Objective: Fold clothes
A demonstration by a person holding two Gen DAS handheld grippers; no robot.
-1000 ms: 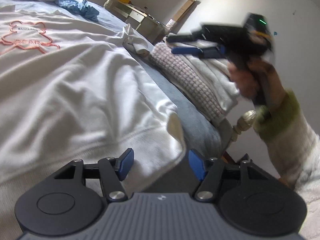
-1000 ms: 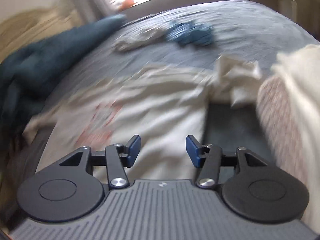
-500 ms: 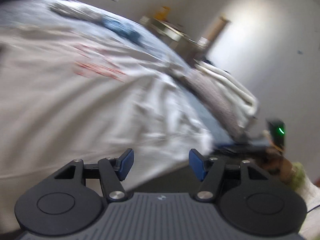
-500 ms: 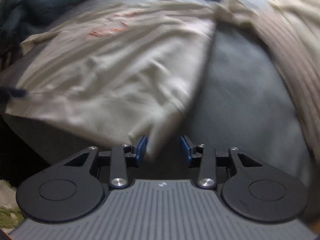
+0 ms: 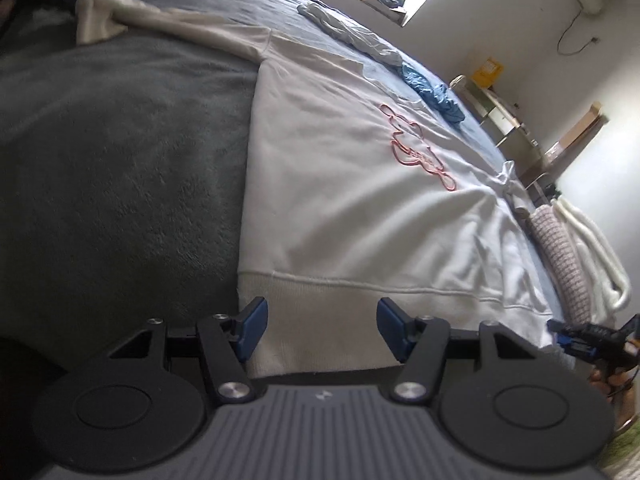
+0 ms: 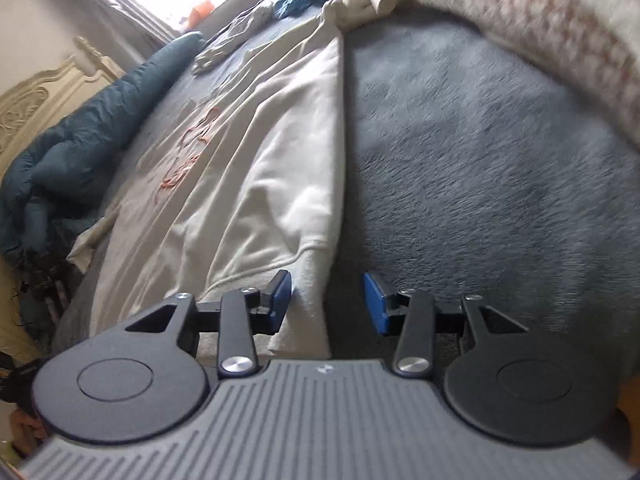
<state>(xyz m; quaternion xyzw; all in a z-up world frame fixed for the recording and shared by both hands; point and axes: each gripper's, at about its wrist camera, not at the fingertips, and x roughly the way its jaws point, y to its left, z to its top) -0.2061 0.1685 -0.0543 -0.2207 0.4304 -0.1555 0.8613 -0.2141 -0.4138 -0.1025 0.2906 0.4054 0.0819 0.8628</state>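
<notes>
A white sweatshirt with a red outline print lies flat on the grey bed cover. Its ribbed hem faces me. My left gripper is open at the hem's left corner, with the hem edge lying between its blue pads. In the right wrist view the same sweatshirt runs away to the upper left. My right gripper straddles the hem's right corner and its jaws are closing. The cloth lies against the left pad and the right pad stands clear of it. The right gripper also shows at the left view's right edge.
A blue garment and a grey garment lie beyond the sweatshirt. A pink knit and white folded pile sits to the right on the bed. A teal duvet is bunched by the headboard. Shelves stand by the wall.
My left gripper has swung across to the hem's left corner. My right gripper has dropped to the hem's right corner, and its jaws have narrowed around the cloth.
</notes>
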